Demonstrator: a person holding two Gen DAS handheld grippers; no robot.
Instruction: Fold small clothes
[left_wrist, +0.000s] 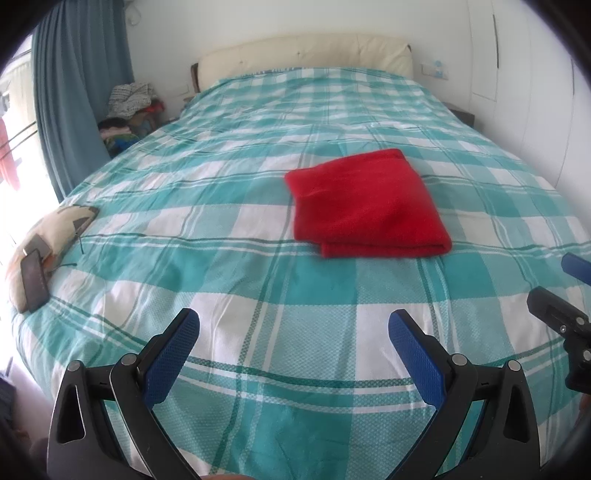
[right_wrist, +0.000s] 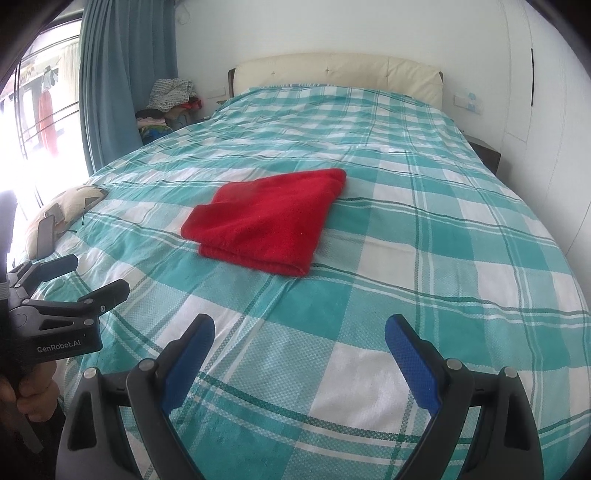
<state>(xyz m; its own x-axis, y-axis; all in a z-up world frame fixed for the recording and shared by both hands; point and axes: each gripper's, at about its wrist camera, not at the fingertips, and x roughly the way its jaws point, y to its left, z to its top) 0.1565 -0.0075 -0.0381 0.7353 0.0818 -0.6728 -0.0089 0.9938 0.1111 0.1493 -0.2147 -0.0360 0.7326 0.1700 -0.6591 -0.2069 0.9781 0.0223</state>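
Both tools (left_wrist: 293, 325) (right_wrist: 299, 332) gape; one folded red cloth (left_wrist: 365, 203).

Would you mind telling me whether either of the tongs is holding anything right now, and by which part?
Nothing is held. The left tongs and right tongs are both open, short of the folded red cloth.

We see the right gripper (right_wrist: 299, 334) held above the near end of the bed (right_wrist: 424, 229), blue pads (right_wrist: 410, 362) spread wide, nothing between them. A red cloth (right_wrist: 266, 221) lies folded on the teal-and-white checked cover, well ahead of the fingers, touched by neither tool. The left gripper (right_wrist: 79, 275) shows at the left edge, jaws apart, a hand (right_wrist: 33, 397) on its grip. A cushion (right_wrist: 62, 214) rests at the bed's left side. Blue curtain (right_wrist: 122, 74) beyond, by the window
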